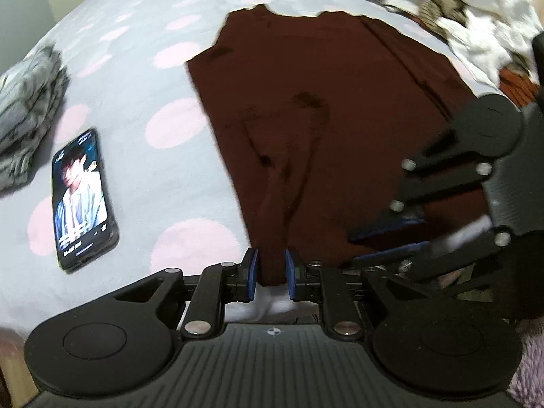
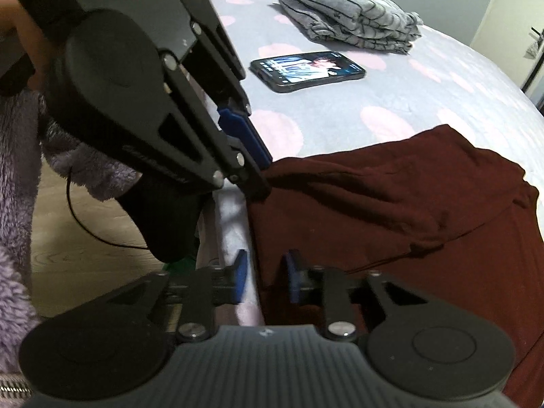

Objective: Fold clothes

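- Left gripper (image 1: 272, 273): pitched steeply down at the near edge of the bed (image 1: 142, 68). Fingers (image 1: 251, 272) clenched on a bunched fold of the maroon garment (image 1: 306, 108)'s near hem; cloth fills the gap between the blue pads.
- Right gripper (image 2: 263, 277): also angled down, just beside the left one, at the same near hem. In the right wrist view the left pad sits over bare bedding, the right pad over maroon cloth, and the garment edge runs through the gap. Narrow gap, but cannot tell whether the pads actually pinch the cloth.
- Right wrist view shows the left gripper coming in from upper left, its tips on the garment's corner, cloth pulled up into a small ridge there.
- Garment: spread mostly flat on the dotted bed cover, neckline at the far end, a few creases mid-body, near hem at the bed edge.
- Edges: near bed edge directly under both grippers; wood floor (image 2: 85, 238) and a fuzzy purple fabric (image 2: 17, 272) beyond it.
- Open room: bare cover to the left of the garment, up to a phone (image 1: 83, 200) lying screen-up, well apart from the cloth.
- Folded grey striped garment (image 1: 27, 102) further left, past the phone.
- Loose pile of white clothes (image 1: 476, 27) at the far right, touching or just beside the garment's far shoulder.
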